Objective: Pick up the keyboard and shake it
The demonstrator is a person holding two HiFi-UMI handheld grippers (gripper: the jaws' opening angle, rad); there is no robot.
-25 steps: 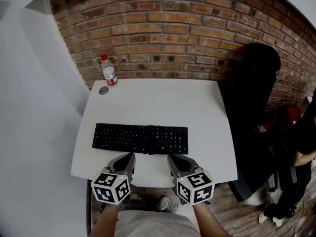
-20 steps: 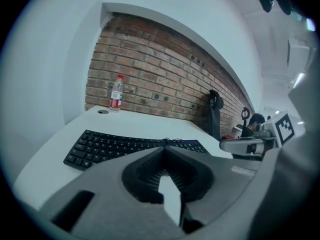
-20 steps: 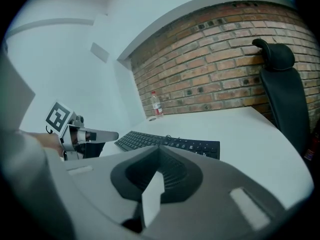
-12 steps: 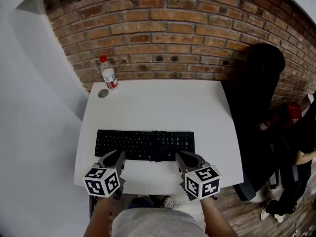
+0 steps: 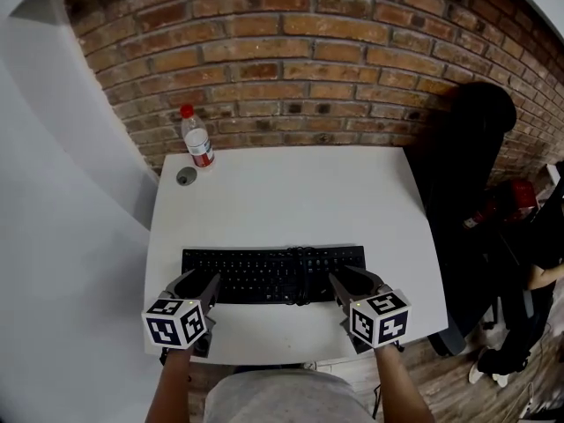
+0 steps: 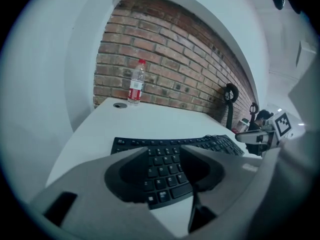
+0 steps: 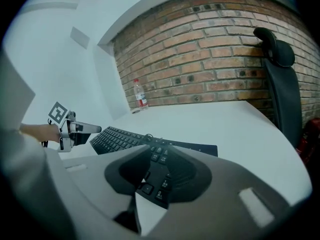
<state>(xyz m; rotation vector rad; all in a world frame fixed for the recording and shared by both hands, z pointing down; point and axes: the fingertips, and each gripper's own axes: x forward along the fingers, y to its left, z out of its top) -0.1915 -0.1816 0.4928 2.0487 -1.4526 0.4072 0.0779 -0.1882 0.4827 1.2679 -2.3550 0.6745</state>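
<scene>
The keyboard (image 5: 273,273) lies flat on the white counter (image 5: 282,201), close to its front edge and parallel to it, with its cable looped over the keys right of the middle. The person stands at that front edge with both forearms reaching forward and slightly inward, one at each end of the keyboard.

The left gripper (image 5: 198,282) is held low over the front edge of the counter and points at the keyboard's front left corner. Its marker cube is nearest the person. In the left gripper view its jaws are spread wide, and the keys of the left end show in the gap between them. The jaws do not press on the keyboard.

The right gripper (image 5: 352,278) mirrors this pose at the keyboard's front right corner, angled a little towards the middle. In the right gripper view its jaws are also spread apart around the keys at the right end, with clear space on both sides.

A plastic bottle (image 5: 197,139) with a red cap stands upright at the back left corner of the counter, against the brick wall (image 5: 291,60). A round grey disc (image 5: 186,176) sits just in front of it. A black chair (image 5: 467,174) stands off the counter's right edge.
</scene>
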